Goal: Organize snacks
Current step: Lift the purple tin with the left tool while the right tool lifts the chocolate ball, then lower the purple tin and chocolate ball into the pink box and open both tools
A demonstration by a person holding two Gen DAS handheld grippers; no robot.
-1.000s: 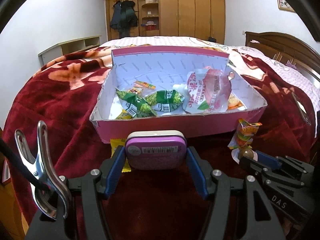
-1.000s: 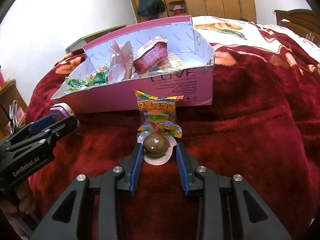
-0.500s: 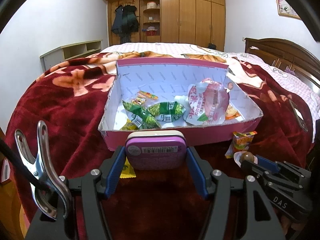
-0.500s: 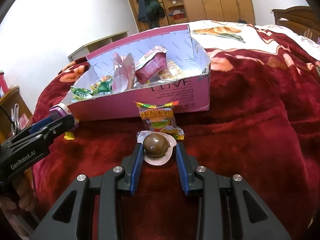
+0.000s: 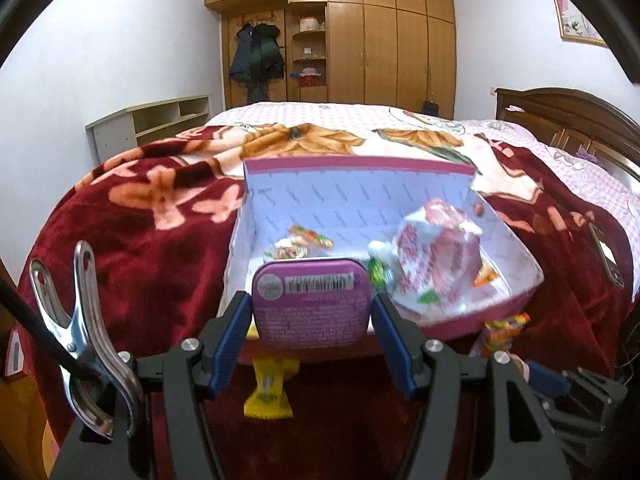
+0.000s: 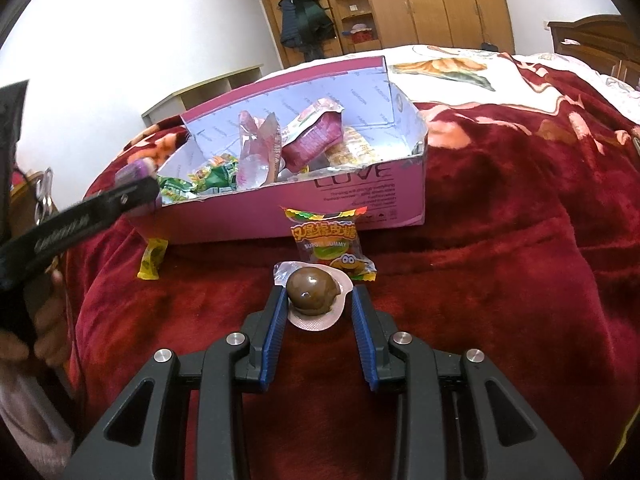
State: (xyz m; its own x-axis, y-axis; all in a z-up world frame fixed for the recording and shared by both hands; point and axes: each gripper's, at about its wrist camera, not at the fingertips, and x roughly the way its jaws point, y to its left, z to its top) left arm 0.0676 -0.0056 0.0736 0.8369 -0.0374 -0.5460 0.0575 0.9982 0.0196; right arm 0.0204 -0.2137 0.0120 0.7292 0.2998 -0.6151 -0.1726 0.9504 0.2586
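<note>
Your left gripper (image 5: pixel 312 312) clamps the purple tin (image 5: pixel 311 303) above the near left end of the pink box (image 6: pixel 360 196). Your right gripper (image 6: pixel 320 308) grips the sealed brown egg (image 6: pixel 314 292) on the red blanket (image 6: pixel 500 264), near the box front.

right claw (image 6: pixel 320 304) clamps brown egg pack (image 6: pixel 313 293) | pink box (image 6: pixel 352 200) behind

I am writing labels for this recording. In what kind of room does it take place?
Most likely a bedroom in a home. The pink box of snacks sits on a bed with a red floral blanket, a wooden headboard stands to the right, and a tall wooden wardrobe fills the far wall.
</note>
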